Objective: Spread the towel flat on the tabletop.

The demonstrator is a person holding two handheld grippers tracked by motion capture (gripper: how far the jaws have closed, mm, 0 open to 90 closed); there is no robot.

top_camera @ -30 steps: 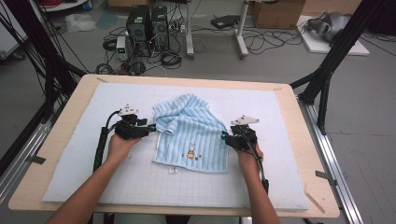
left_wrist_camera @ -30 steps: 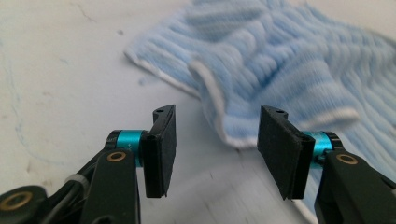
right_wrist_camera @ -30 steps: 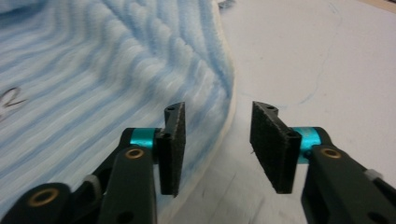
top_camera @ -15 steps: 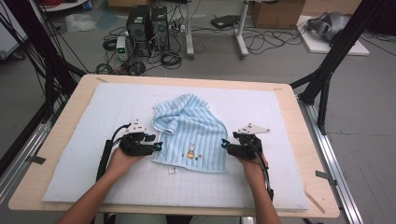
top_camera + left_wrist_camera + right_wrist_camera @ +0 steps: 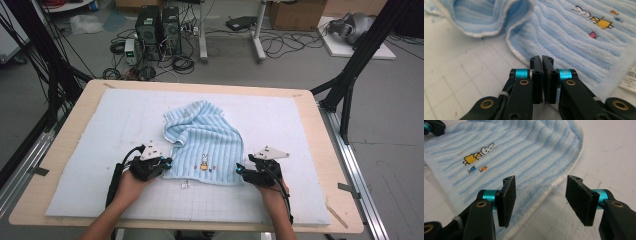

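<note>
A light blue striped towel (image 5: 205, 140) with a small rabbit picture lies rumpled on the white mat (image 5: 300, 125), its far part folded over. My left gripper (image 5: 167, 162) rests at the towel's near left corner. In the left gripper view its jaws (image 5: 542, 58) are pressed shut over the towel's (image 5: 574, 37) white hem, with no fabric showing between them. My right gripper (image 5: 240, 169) is at the near right corner. It stands open (image 5: 541, 180), its jaws on either side of the towel's (image 5: 524, 145) edge, just above the mat.
A white label (image 5: 185, 184) sticks out from the towel's near edge. The mat covers a wooden table (image 5: 330, 150) with bare gridded surface around the towel. Computers, cables and black stand legs are on the floor beyond the table.
Both grippers have moved toward me along the towel's sides, from its middle to its near corners. The towel has not shifted.
</note>
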